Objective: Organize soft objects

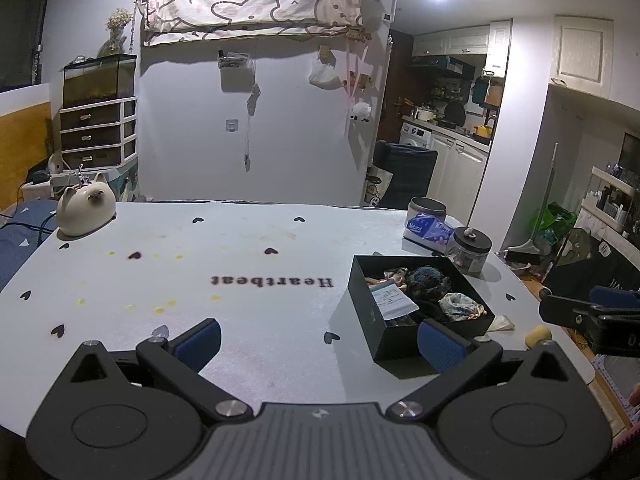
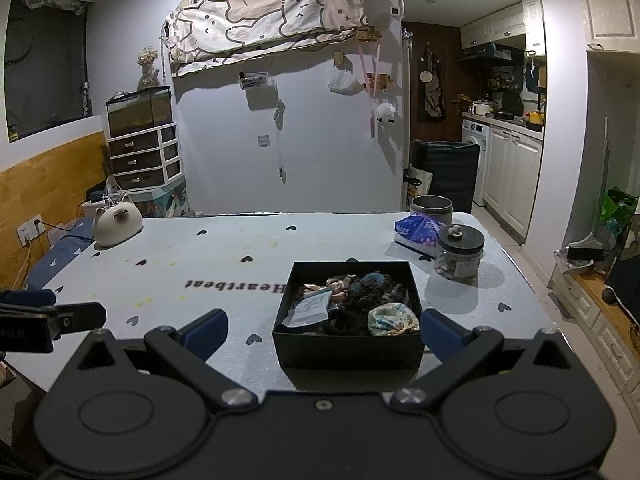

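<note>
- So: my left gripper [image 1: 318, 342] and right gripper [image 2: 324, 334] are both wide open, holding nothing.
- Black box [image 2: 349, 350] sits on the table [image 2: 224, 256], just ahead of my right jaws; scrunchies [image 2: 394, 320] and a paper slip [image 2: 310, 310] lie heaped inside.
- Judgement: collecting looks done or nearly so; no lid visible.
- A small yellow item [image 1: 538, 335] remains outside the box, right of it.

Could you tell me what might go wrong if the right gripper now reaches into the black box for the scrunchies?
1. The scrunchies lie tangled together with a paper packet in the black box, so the open right gripper may lift several at once.
2. The box looks light and could slide or tip.
3. The glass jar stands close behind the box and might get knocked.
</note>
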Motion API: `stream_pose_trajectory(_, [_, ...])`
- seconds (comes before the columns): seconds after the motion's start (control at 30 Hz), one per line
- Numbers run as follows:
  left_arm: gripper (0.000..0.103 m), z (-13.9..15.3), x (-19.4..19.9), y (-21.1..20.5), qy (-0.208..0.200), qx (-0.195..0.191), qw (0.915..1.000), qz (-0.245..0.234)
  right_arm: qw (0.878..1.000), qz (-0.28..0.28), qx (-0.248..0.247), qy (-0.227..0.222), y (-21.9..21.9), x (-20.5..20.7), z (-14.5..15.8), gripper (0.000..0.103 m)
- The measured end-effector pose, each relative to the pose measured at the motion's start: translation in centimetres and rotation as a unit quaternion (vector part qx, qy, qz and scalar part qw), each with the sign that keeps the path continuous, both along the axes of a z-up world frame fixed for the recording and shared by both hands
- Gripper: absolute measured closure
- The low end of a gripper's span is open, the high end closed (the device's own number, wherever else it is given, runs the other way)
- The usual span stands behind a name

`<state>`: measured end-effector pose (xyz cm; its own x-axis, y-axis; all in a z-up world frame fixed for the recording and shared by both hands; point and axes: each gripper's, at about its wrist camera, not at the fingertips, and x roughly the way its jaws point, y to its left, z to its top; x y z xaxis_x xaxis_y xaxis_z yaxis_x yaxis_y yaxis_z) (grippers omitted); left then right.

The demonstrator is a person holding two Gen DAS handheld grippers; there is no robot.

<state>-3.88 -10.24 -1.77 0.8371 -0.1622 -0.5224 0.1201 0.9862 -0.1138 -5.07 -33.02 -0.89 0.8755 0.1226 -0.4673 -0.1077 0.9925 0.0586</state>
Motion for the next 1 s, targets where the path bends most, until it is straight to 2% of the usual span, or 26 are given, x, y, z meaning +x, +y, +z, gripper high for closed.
stream_pose_trajectory(1.0, [0.000, 0.04, -0.09, 0.41, 0.000, 0.000, 1.0000, 0.004, 1.000, 0.002, 0.001, 0.000, 0.24, -0.05, -0.16, 0.000])
